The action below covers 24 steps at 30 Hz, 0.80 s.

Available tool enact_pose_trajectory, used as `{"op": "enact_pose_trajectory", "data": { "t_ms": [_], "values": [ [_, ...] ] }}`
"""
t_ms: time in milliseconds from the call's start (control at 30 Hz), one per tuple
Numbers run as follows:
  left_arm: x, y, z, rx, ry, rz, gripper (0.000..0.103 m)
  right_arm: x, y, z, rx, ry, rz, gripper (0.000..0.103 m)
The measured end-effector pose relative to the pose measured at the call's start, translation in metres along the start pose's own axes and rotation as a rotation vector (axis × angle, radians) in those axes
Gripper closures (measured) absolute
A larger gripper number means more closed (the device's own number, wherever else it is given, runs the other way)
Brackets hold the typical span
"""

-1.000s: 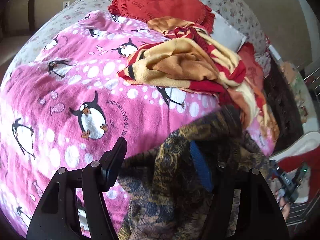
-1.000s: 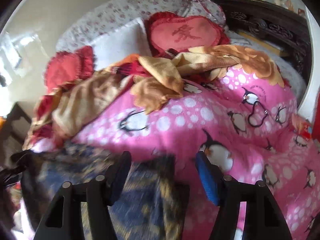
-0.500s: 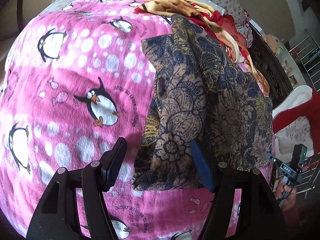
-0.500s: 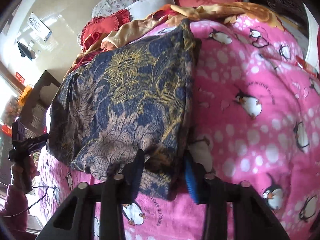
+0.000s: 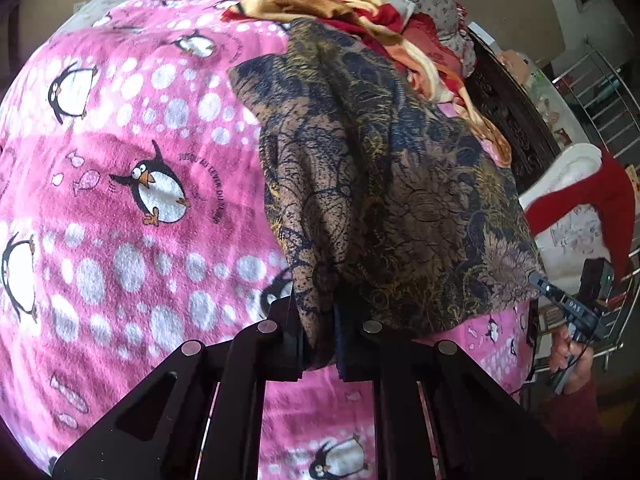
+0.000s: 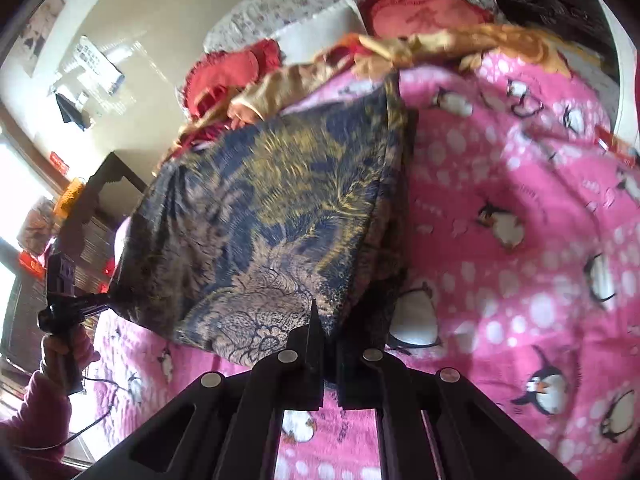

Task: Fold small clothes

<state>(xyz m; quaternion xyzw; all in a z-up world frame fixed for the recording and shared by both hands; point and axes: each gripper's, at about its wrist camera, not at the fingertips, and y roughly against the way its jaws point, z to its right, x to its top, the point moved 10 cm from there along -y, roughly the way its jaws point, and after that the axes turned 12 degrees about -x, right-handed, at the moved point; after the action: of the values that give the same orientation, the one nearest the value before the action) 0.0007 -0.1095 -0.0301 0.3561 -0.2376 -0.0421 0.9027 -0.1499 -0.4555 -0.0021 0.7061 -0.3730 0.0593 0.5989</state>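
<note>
A dark blue and tan floral-print garment lies spread on the pink penguin blanket; it also shows in the right wrist view. My left gripper is shut on its near corner. My right gripper is shut on the other near corner. The near edge is lifted and stretched between the two grippers. In each view the other gripper shows at the cloth's far corner: the right gripper and the left gripper.
A heap of red, orange and cream clothes and red pillows lies at the head of the bed. A dark carved bed frame and a metal rack stand to the side.
Both grippers were open a second ago. Both have closed on the garment's near corners and pulled the cloth up and taut. The garment went from bunched to spread.
</note>
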Motion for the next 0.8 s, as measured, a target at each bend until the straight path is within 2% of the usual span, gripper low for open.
{"op": "enact_pose_trajectory", "data": {
  "t_ms": [67, 133, 167, 233, 300, 333, 367, 400, 467, 500, 567, 700, 767, 800],
  "values": [
    [-0.009, 0.009, 0.013, -0.01, -0.039, 0.006, 0.094, 0.002, 0.015, 0.004, -0.002, 0.011, 0.013, 0.1],
    [-0.021, 0.006, 0.012, -0.017, -0.025, -0.003, 0.094, -0.003, 0.014, 0.013, -0.051, 0.036, -0.004, 0.1],
    [-0.029, -0.002, 0.006, -0.015, -0.011, -0.027, 0.094, -0.005, 0.01, 0.02, -0.061, 0.025, -0.02, 0.1],
    [-0.039, -0.015, -0.01, 0.039, 0.016, -0.052, 0.094, -0.016, -0.013, 0.034, -0.072, -0.022, -0.083, 0.1],
    [-0.042, -0.019, -0.014, 0.029, 0.055, -0.052, 0.091, -0.021, -0.026, 0.047, -0.154, -0.019, -0.119, 0.098],
    [-0.039, -0.016, -0.012, 0.03, 0.055, -0.045, 0.088, -0.021, -0.028, 0.051, -0.213, -0.004, -0.13, 0.086],
    [-0.036, -0.011, -0.01, 0.051, 0.041, -0.042, 0.078, -0.017, -0.023, 0.052, -0.231, -0.004, -0.117, 0.077],
    [-0.031, -0.003, -0.008, 0.089, 0.01, -0.036, 0.068, -0.01, -0.015, 0.05, -0.243, -0.003, -0.08, 0.076],
    [-0.016, 0.012, 0.0, 0.157, -0.068, 0.013, 0.056, 0.014, 0.004, 0.04, -0.275, 0.013, 0.014, 0.07],
    [-0.009, 0.018, 0.004, 0.177, -0.096, 0.037, 0.053, 0.027, 0.01, 0.026, -0.254, 0.039, 0.054, 0.07],
    [0.01, 0.024, 0.012, 0.194, -0.13, 0.088, 0.052, 0.049, 0.011, -0.008, -0.178, 0.099, 0.089, 0.07],
    [0.046, 0.003, 0.028, 0.196, -0.157, 0.135, 0.05, 0.084, -0.019, -0.091, -0.068, 0.249, 0.144, 0.07],
    [0.058, -0.015, 0.027, 0.232, -0.159, 0.143, 0.05, 0.093, -0.048, -0.13, -0.043, 0.335, 0.122, 0.07],
    [0.063, -0.025, 0.022, 0.28, -0.164, 0.137, 0.05, 0.095, -0.065, -0.145, -0.031, 0.364, 0.093, 0.07]
  ]
}}
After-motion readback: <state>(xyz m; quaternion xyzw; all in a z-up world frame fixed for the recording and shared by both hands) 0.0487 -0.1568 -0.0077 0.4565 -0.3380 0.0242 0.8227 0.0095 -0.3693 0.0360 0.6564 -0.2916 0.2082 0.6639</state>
